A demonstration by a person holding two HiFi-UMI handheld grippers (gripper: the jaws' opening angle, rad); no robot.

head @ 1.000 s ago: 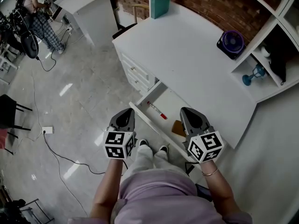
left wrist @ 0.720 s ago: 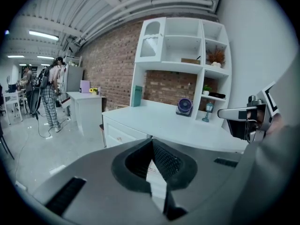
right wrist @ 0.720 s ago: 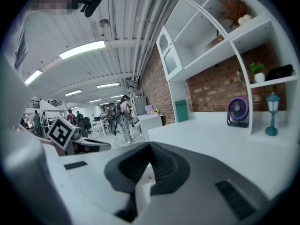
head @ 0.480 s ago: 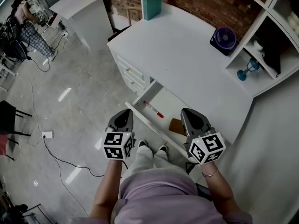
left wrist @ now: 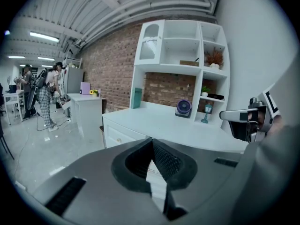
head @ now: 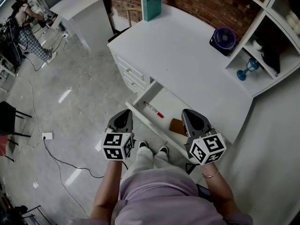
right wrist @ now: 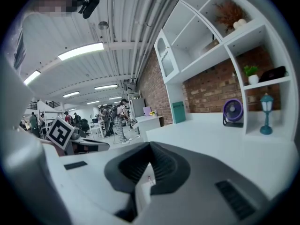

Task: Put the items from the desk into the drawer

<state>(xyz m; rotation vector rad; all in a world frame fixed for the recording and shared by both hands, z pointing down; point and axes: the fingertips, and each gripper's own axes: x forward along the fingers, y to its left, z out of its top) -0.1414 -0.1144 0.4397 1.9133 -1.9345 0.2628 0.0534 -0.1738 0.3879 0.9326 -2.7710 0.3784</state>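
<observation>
Head view: left hand-held gripper (head: 124, 112), right hand-held gripper (head: 188, 111) parallel, shut

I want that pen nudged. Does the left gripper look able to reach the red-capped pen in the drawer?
Probably yes: the drawer stands open, the pen lies uncovered, and nothing blocks the left gripper, though its jaws are shut.

White desk (head: 187, 64), purple fan (head: 223, 36) and teal box (head: 152, 3) on top, open drawer (head: 165, 99) holding marker (head: 153, 110), brown object (head: 177, 126)
</observation>
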